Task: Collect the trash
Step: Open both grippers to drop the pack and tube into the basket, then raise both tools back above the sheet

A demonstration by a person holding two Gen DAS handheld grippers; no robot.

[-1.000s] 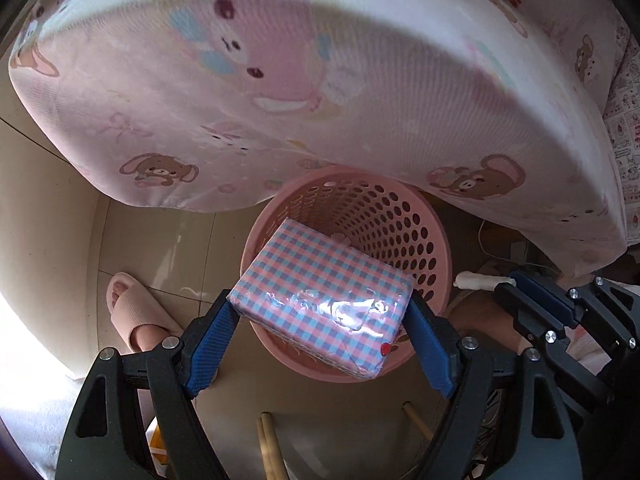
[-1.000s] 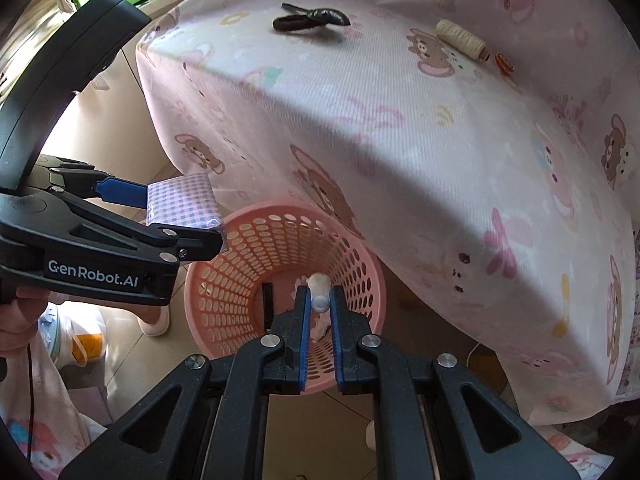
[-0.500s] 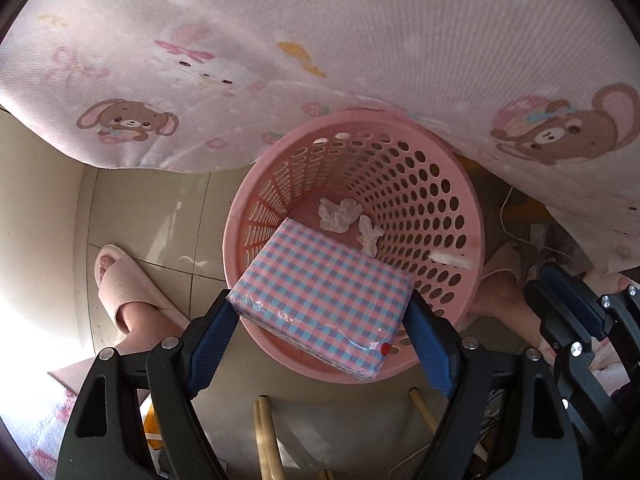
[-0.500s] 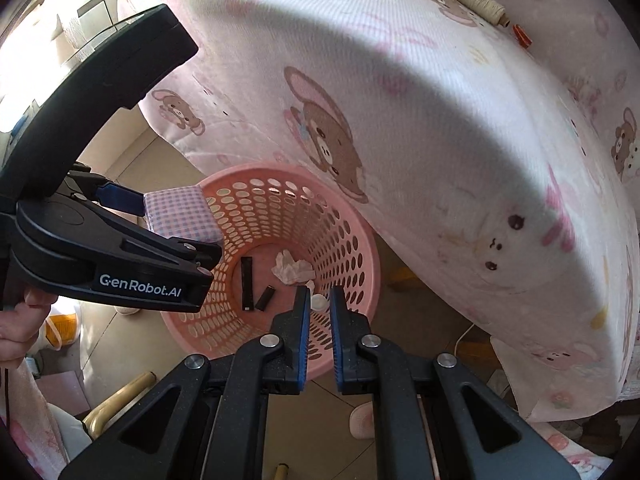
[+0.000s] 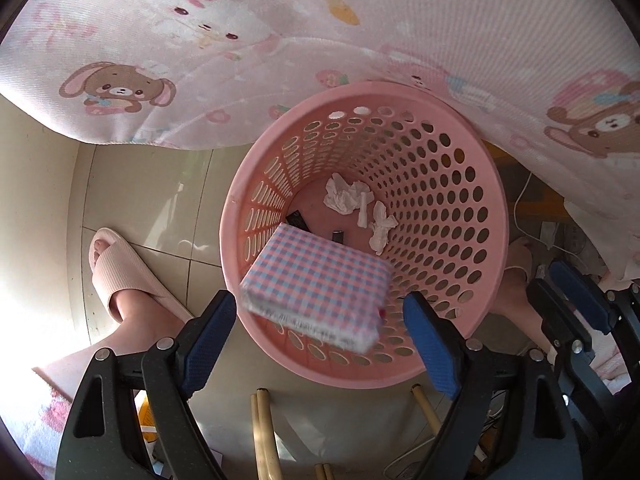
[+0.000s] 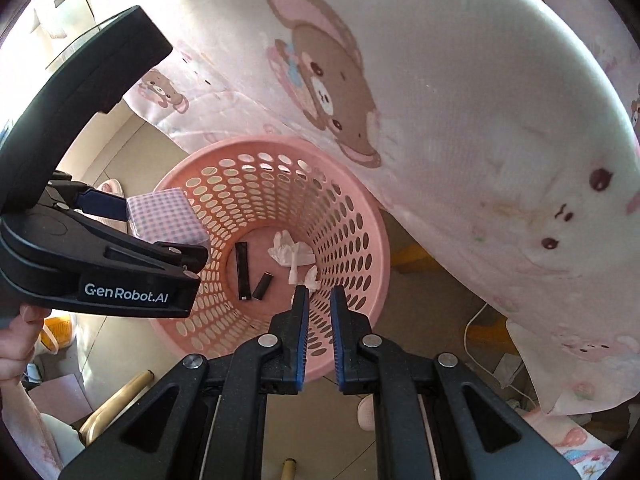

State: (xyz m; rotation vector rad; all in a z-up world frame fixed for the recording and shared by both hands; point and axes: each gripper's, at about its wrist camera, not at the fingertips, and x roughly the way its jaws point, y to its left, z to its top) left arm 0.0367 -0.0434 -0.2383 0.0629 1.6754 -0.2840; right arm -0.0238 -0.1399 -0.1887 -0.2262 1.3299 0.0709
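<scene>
A pink perforated basket (image 5: 360,91) (image 6: 256,146) stands on the floor under both grippers. My left gripper (image 5: 320,302) (image 6: 160,232) points straight down over its near rim and its jaws are opening. The pink-and-blue checked packet (image 5: 316,280) (image 6: 164,216) hangs tilted and blurred between the pads, with a small gap on each side. My right gripper (image 6: 320,292) is over the basket too. Its jaws are opening a narrow slit with nothing between them. Crumpled white tissues (image 5: 342,198) (image 6: 286,250) and black sticks (image 6: 242,270) lie on the basket's bottom.
A pink cartoon-bear cloth (image 5: 280,40) (image 6: 460,120) drapes over the table edge just behind the basket. A person's foot in a pink slipper (image 5: 124,272) is on the tiles to the left. Wooden chair legs (image 5: 264,432) are close below, and a white cable (image 5: 520,216) runs at the right.
Both grippers have sunk toward the basket. The left jaws have widened and the checked packet has slipped loose. The right jaws have parted, and the white piece they pinched is gone from them.
</scene>
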